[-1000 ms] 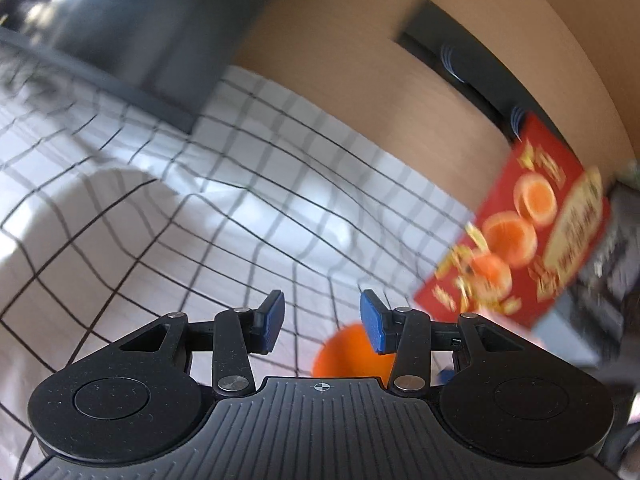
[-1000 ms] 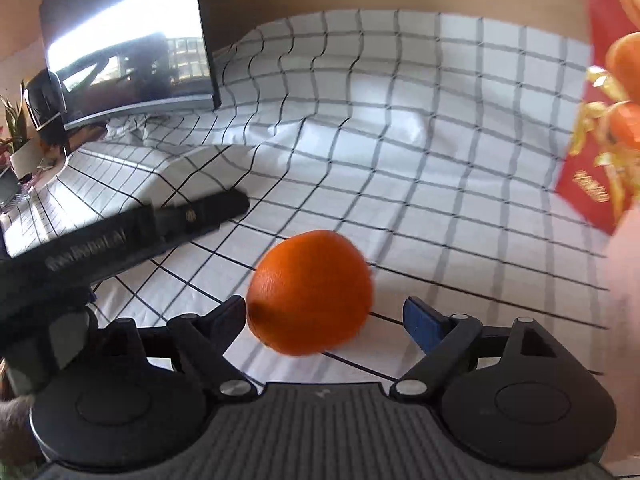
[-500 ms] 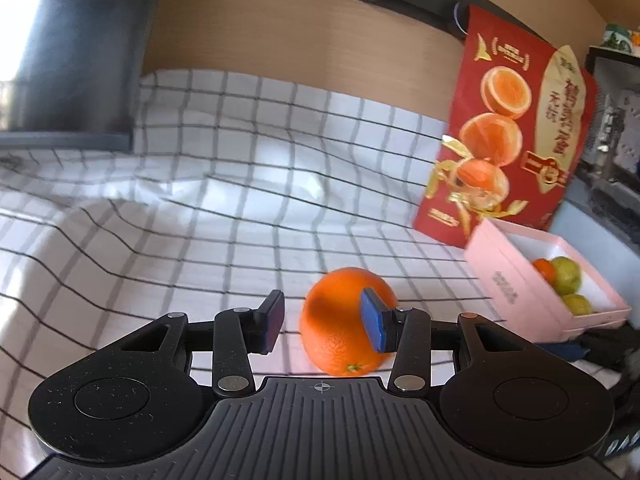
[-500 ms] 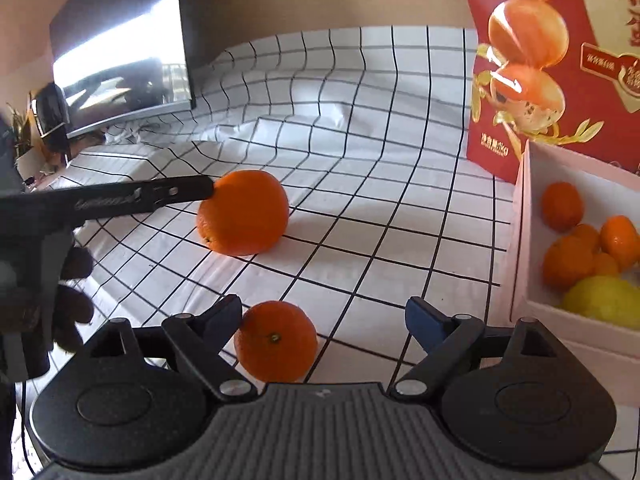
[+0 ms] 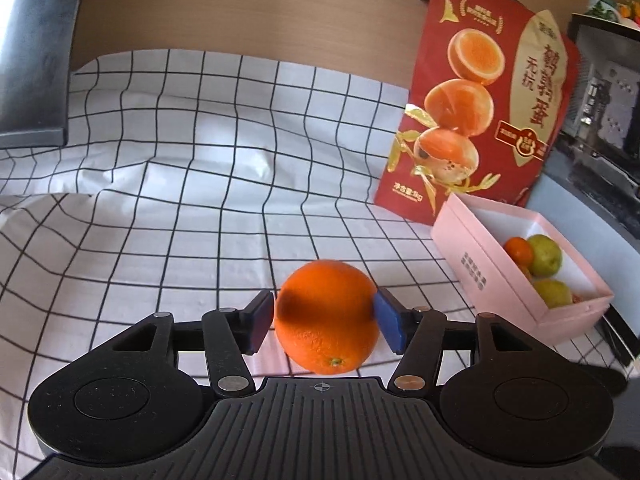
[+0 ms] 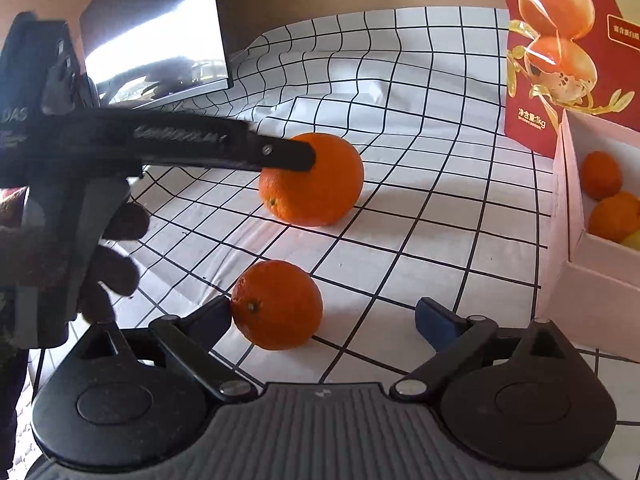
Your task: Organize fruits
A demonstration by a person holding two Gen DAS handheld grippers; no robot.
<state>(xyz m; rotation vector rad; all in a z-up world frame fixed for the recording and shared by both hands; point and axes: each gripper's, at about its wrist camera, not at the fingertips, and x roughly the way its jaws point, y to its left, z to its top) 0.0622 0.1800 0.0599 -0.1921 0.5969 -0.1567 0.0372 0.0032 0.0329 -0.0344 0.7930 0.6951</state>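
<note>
**Two oranges on a checked cloth**

Across the table lies a white cloth (image 5: 168,184) ruled with thin black squares, rumpled into soft folds toward the back. Behind it runs a tan, wood-toned wall (image 5: 240,4). At far left stands a dark screen (image 6: 156,28), glossy and catching window light.

From the left in the right wrist view, a gloved hand (image 6: 108,248) holds the left gripper (image 5: 325,316). Its jaws have just been opening and now stand half wide, with the big orange (image 5: 327,316) between the blue pads (image 5: 262,318). The pads sit right at the fruit's sides; whether they press on it cannot be told. That orange is round, dimpled and resting on the cloth.

Nearer the right gripper (image 6: 324,318) sits a smaller orange (image 6: 278,304), also on the cloth, stem scar facing the camera. These jaws have just been opening too and stand wide; the left pad touches or nearly touches the fruit, the right pad is well clear.

To the right stands a red bag (image 5: 480,116), glossy, printed with halved eggs and gold lettering. In front of it is a pink box (image 5: 476,256), open-topped, with matte card walls, holding small oranges (image 6: 600,174) and green fruit (image 5: 545,255).
</note>
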